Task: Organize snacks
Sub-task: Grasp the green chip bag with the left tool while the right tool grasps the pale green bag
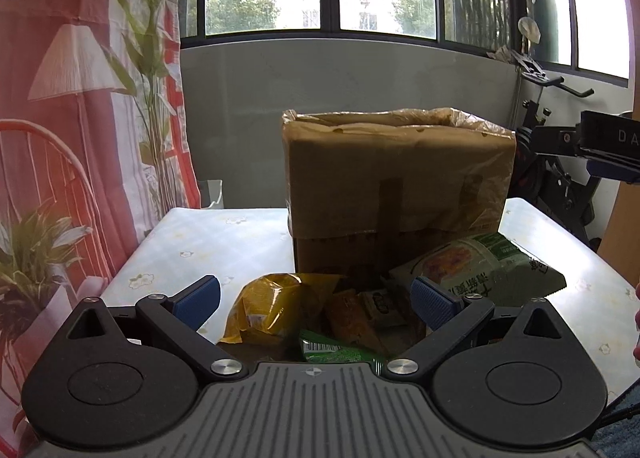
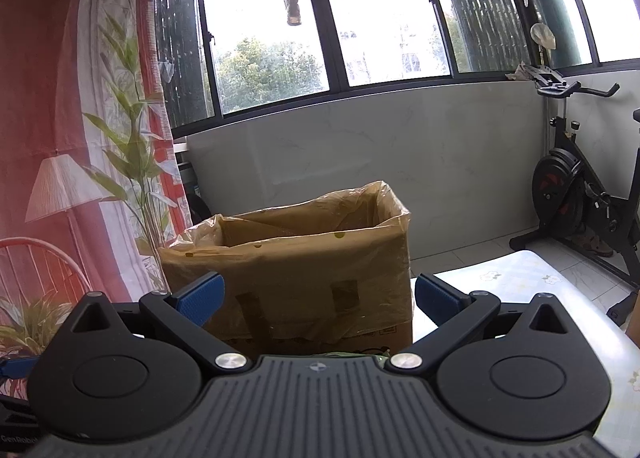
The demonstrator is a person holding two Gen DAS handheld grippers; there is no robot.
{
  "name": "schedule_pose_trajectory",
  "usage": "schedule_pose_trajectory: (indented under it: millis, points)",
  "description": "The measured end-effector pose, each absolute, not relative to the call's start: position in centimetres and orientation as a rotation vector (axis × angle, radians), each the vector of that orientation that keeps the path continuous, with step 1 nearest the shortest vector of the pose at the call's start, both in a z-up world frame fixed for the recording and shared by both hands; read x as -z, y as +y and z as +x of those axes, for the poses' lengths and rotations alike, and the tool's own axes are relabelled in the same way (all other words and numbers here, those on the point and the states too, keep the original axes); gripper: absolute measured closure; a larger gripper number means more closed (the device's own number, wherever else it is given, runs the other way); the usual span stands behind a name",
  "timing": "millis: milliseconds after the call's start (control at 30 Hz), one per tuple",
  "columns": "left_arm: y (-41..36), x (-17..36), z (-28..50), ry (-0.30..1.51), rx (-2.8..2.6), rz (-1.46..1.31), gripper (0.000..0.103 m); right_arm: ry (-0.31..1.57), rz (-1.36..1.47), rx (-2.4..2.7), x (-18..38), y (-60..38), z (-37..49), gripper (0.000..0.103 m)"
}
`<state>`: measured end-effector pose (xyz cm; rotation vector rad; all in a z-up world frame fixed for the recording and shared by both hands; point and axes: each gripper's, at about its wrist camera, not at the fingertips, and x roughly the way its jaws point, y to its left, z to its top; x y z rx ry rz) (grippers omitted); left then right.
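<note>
A cardboard box [image 1: 400, 185] lined with a clear plastic bag stands open on the table [image 1: 224, 242]. In front of it lies a pile of snacks: a yellow packet [image 1: 272, 308], an orange packet [image 1: 352, 318], a small green packet [image 1: 336, 350] and a large green bag [image 1: 476, 268]. My left gripper [image 1: 316, 300] is open, its blue pads on either side of the pile, above it. My right gripper [image 2: 318, 296] is open and empty, held in front of the same box [image 2: 304, 258]; it also shows at the right edge of the left wrist view [image 1: 608, 145].
A red patterned curtain [image 1: 80, 97] hangs on the left. An exercise bike [image 2: 580, 197] stands on the floor at the right beyond the table [image 2: 520, 282]. Windows and a low grey wall [image 1: 360, 77] lie behind the box.
</note>
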<state>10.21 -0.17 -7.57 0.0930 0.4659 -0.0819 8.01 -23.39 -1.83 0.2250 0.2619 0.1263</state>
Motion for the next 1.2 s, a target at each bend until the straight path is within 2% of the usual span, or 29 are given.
schedule_pose_trajectory:
  millis: [100, 367, 800, 1067, 1200]
  points:
    - [-0.4, 9.1, 10.9, 0.504, 0.096, 0.093, 0.001, 0.255, 0.168, -0.1, 3.4, -22.7, 8.5, 0.0]
    - [-1.2, 12.6, 11.8, 0.61, 0.152, 0.102, 0.001, 0.32, 0.238, -0.059, 7.8, -24.1, 8.1, 0.0]
    - [-1.8, 15.7, 12.6, 0.738, 0.165, 0.093, 0.001, 0.383, 0.164, -0.138, 9.8, -22.8, 8.1, 0.0]
    - [-1.4, 16.0, 12.5, 0.745, 0.192, 0.082, 0.019, 0.382, 0.17, -0.141, 9.9, -22.9, 8.2, 0.0]
    - [-1.2, 15.0, 11.8, 0.702, 0.195, 0.065, 0.021, 0.369, 0.181, -0.151, 9.8, -22.9, 7.9, 0.0]
